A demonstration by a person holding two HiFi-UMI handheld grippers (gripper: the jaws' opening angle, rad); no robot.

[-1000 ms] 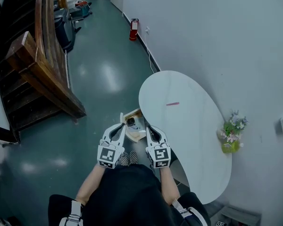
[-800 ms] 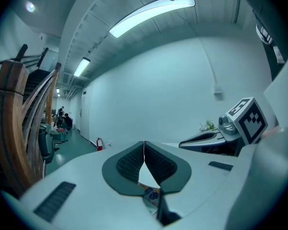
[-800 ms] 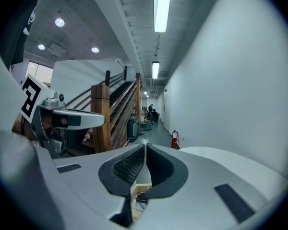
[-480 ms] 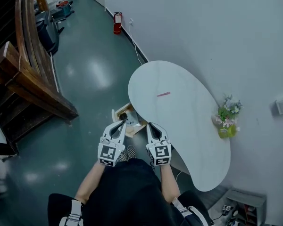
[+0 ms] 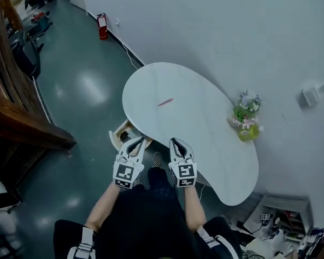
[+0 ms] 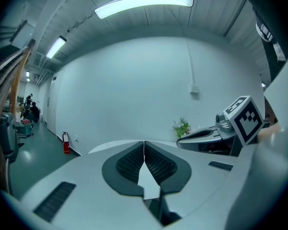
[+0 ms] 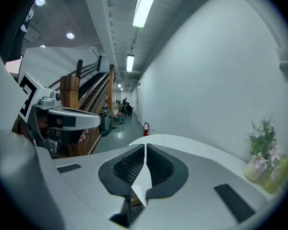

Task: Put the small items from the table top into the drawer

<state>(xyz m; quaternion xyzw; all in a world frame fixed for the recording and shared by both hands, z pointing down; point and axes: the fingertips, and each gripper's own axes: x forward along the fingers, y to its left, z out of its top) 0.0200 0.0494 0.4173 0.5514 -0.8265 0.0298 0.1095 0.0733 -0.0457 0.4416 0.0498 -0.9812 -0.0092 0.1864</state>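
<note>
Left gripper (image 5: 142, 140): jaws together, nothing between them, lower centre of the head view, just off the tabletop's near edge. Right gripper (image 5: 174, 141): jaws also together, empty, tips over that same edge. Both point toward the upper part of the frame, side by side, neither touching any item.

Tabletop (image 5: 205, 144): white, rounded, runs from centre to lower right. Only 1 small item shows on it, a thin pink stick-like item (image 5: 165, 102), centre of frame, well apart from both grippers. Can't tell if it is a pen or a marker.

Drawer (image 5: 119, 129): pulled open below the tabletop's left edge, just above the left gripper in the frame. Something dark and some pale things lie inside, too small to name.

Flower vase (image 5: 247, 118) stands at the tabletop's right side by the wall, probably not part of the job.

Progress, judged: drawer open and seemingly loaded, so mostly done. Left: grab the pink item, drop it in the drawer.
</note>
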